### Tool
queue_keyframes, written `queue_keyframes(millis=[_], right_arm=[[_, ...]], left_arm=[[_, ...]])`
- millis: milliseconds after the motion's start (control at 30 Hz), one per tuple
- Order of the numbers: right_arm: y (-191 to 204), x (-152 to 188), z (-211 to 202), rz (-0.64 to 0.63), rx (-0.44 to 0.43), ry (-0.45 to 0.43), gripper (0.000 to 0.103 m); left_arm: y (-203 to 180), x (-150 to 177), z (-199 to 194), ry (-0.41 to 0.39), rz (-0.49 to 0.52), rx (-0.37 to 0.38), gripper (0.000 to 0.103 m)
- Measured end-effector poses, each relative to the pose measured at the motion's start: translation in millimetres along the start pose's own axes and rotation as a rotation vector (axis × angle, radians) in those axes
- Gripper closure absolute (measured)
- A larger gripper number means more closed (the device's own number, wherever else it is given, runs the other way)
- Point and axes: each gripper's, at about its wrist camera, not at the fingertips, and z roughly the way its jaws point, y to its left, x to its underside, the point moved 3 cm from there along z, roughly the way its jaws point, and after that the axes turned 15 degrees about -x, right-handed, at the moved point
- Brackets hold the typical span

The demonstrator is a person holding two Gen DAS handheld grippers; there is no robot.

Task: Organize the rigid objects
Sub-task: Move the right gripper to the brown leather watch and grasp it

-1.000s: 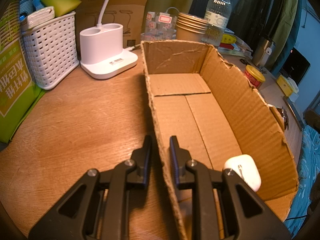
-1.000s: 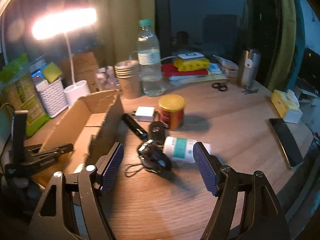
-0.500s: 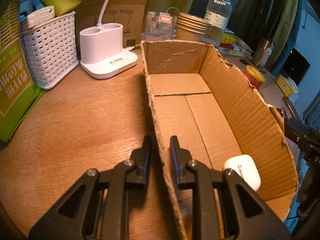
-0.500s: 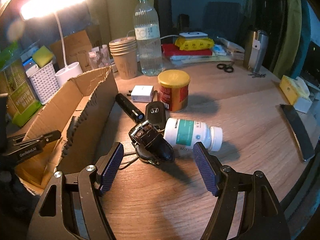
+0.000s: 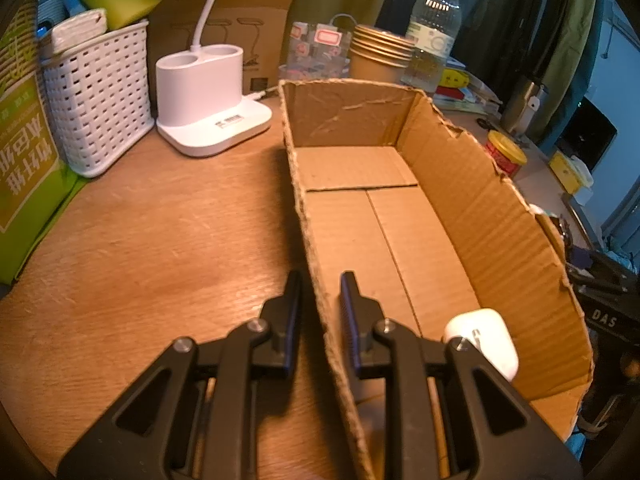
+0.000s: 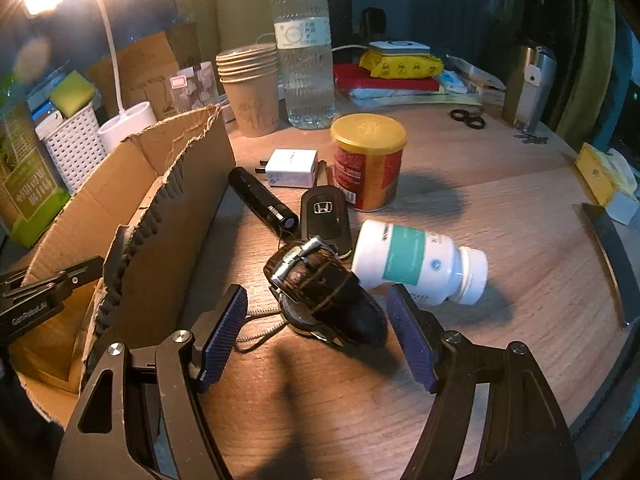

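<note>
My left gripper (image 5: 320, 304) is shut on the near left wall of the open cardboard box (image 5: 472, 208); a white earbud case (image 5: 486, 338) lies inside at the near end. My right gripper (image 6: 316, 320) is open, its jaws either side of a black leather-strap watch (image 6: 328, 292) on the table, not touching it. Beside the watch lie a white pill bottle (image 6: 420, 268), a black car key (image 6: 324, 216), a black flashlight (image 6: 262, 200), a white charger (image 6: 290, 168) and a red can with a yellow lid (image 6: 368, 164). The box (image 6: 160, 216) stands left of them.
A white basket (image 5: 96, 100), a white lamp base (image 5: 212, 108), paper cups (image 6: 250, 88) and a water bottle (image 6: 304, 48) stand at the back. A steel flask (image 6: 528, 84), scissors (image 6: 468, 116), a yellow tissue pack (image 6: 608, 176) and a dark strip (image 6: 612, 252) sit to the right.
My right gripper has moved forward and down to the watch, which now sits between its open jaws. The left gripper and the box have not moved.
</note>
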Motion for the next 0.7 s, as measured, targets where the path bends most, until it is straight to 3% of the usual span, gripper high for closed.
queue_keyframes(millis=[500,633,700], right_arm=[[-6,1,23,0.034,0.03,0.039,0.028],[-4,2,22,0.02,0.031,0.038,0.046],[-3,3,22,0.016,0.027,0.037,0.048]], left_arm=[[0,0,0,0.0,-0.001,-0.001,0.082],[0,0,0,0.0,0.0,-0.001,0.082],[0,0,0,0.0,-0.001,-0.001,0.082]])
